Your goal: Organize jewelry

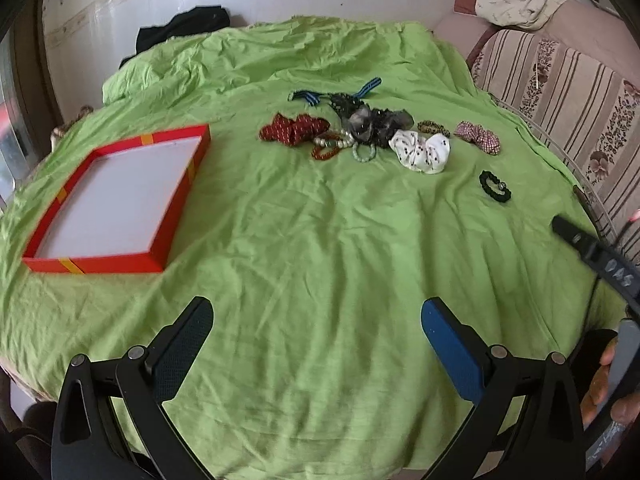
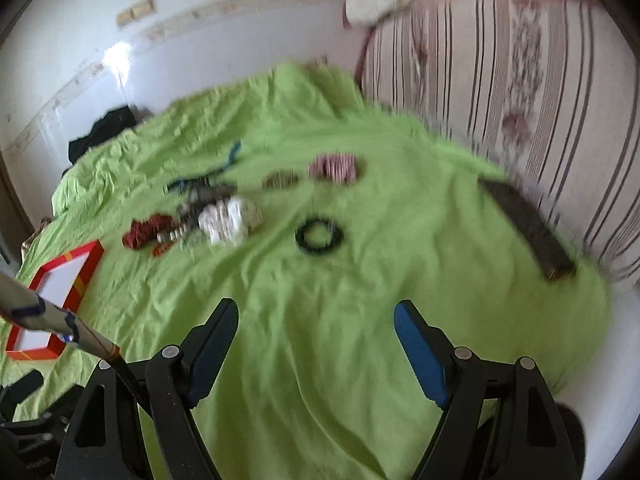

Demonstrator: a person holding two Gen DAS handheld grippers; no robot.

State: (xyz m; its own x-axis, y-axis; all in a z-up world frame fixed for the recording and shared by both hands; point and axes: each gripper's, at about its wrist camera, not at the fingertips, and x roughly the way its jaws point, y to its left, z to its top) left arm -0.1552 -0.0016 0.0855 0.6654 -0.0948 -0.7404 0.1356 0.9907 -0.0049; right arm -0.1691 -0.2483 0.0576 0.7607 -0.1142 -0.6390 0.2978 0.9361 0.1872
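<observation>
A pile of jewelry and hair ties lies on the green cloth [image 1: 320, 240]: a red scrunchie [image 1: 292, 128], bead bracelets [image 1: 340, 146], a white scrunchie [image 1: 422, 151], a pink checked scrunchie [image 1: 478, 136] and a black bracelet [image 1: 495, 185]. A shallow red box [image 1: 116, 200] with a white floor sits at the left. My left gripper [image 1: 316, 312] is open and empty, well short of the pile. My right gripper [image 2: 316, 316] is open and empty; its blurred view shows the black bracelet [image 2: 319, 236] ahead, the white scrunchie [image 2: 230, 218] and the red box [image 2: 60, 284].
A striped floral sofa [image 1: 560, 92] borders the table on the right. A dark flat bar [image 2: 528, 228] lies near the right edge of the cloth. A black garment [image 1: 180, 30] lies at the far edge by the white wall.
</observation>
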